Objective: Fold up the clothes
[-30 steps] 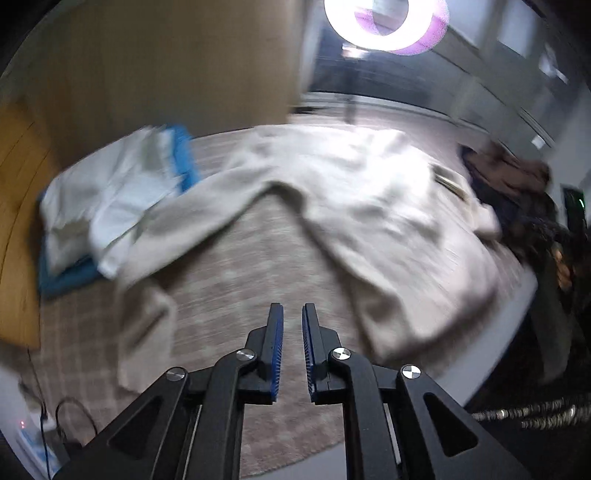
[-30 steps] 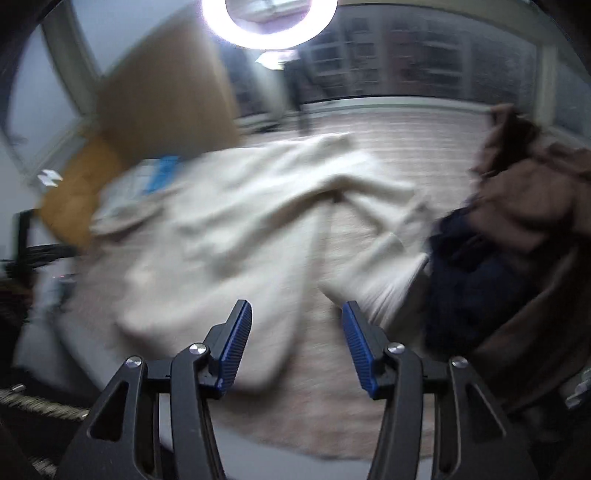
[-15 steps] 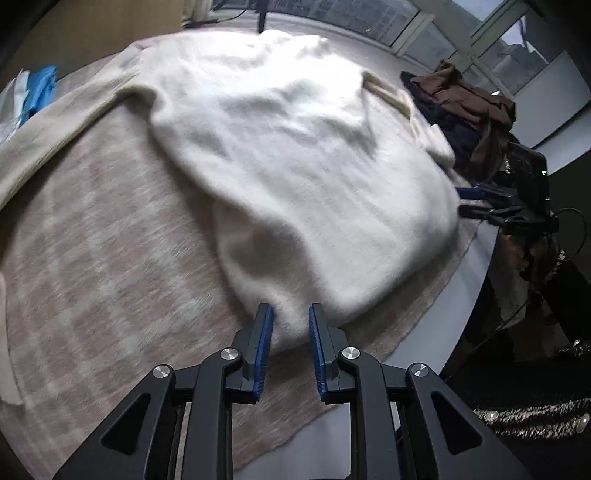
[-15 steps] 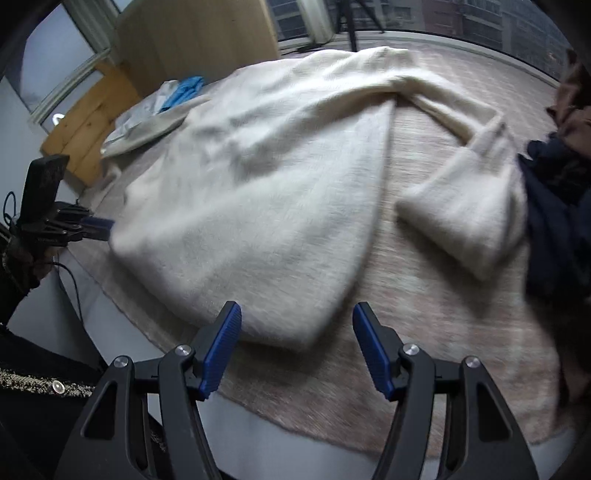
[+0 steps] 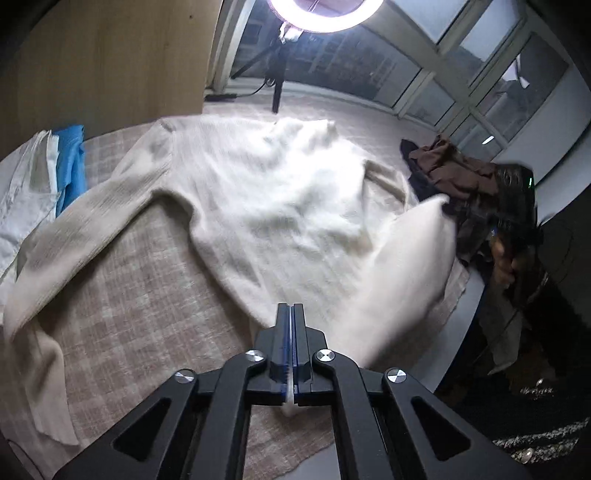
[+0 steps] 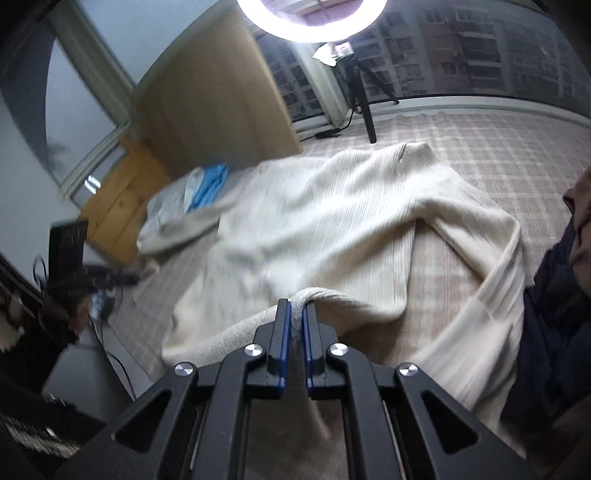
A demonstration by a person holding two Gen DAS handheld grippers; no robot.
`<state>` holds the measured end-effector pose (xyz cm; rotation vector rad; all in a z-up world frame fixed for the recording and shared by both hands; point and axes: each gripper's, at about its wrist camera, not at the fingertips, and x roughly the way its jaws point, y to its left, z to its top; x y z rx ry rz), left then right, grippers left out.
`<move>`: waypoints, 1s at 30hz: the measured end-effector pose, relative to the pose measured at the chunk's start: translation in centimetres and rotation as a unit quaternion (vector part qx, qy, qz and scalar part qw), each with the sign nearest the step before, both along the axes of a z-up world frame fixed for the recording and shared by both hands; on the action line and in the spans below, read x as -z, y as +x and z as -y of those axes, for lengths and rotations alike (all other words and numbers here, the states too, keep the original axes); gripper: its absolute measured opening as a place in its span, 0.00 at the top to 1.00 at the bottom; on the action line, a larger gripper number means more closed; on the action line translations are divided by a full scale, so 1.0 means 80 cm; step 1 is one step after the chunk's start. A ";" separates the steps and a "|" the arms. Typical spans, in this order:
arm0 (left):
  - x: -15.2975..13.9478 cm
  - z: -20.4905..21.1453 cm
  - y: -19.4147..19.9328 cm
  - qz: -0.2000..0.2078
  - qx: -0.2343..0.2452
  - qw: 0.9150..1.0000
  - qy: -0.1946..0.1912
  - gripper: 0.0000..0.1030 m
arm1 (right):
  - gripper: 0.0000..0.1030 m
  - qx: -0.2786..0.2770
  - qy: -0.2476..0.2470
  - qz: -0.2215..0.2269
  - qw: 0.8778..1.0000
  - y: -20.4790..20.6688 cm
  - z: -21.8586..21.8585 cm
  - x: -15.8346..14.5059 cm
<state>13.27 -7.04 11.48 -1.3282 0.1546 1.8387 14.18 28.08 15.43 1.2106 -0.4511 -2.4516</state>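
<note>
I count two tools, each clamped on the same one cream sweater (image 5: 280,206). My left tool (image 5: 291,314) has its blue-padded jaws pressed together with a thin white edge of the knit pinched between them, low in the jaws. My right tool (image 6: 296,314) has its jaws drawn in on a thicker bunched fold of the hem, which bulges up between the pads.

Just past the left tool the sweater's body spreads out across a beige checked cloth (image 5: 147,302) that covers the tabletop, one long sleeve (image 5: 85,236) trailing off to the left. From the right wrist view the lifted hem sags away to the left, and the second sleeve (image 6: 491,280) loops round on the right, blurred, so I can't tell quite how it lies.

Farther on I see two other heaps: a folded pile of white and blue cloth (image 5: 55,173) on the far left, and a brown and dark navy heap (image 5: 458,173) on the far right, close by the sweater's edge. Beyond them stands one ring light (image 6: 314,18) on a tripod, against the windows. I can read no writing or brand anywhere.
</note>
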 end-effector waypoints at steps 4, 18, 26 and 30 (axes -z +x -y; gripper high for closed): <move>0.054 -0.013 0.021 0.030 0.001 0.997 -0.065 0.65 | 0.94 -0.013 0.015 0.017 1.000 -0.013 0.008 0.013; 0.043 -0.021 -0.058 0.036 -0.098 0.994 -0.026 0.95 | 0.94 0.029 -0.004 0.053 0.998 -0.061 -0.031 0.020; 0.047 -0.018 -0.093 0.034 -0.144 0.989 -0.012 0.76 | 0.79 0.041 -0.029 0.159 0.986 -0.110 -0.060 0.086; 0.056 -0.017 -0.071 0.073 -0.184 0.980 0.026 0.77 | 0.65 0.057 -0.057 0.149 0.986 -0.087 -0.079 0.089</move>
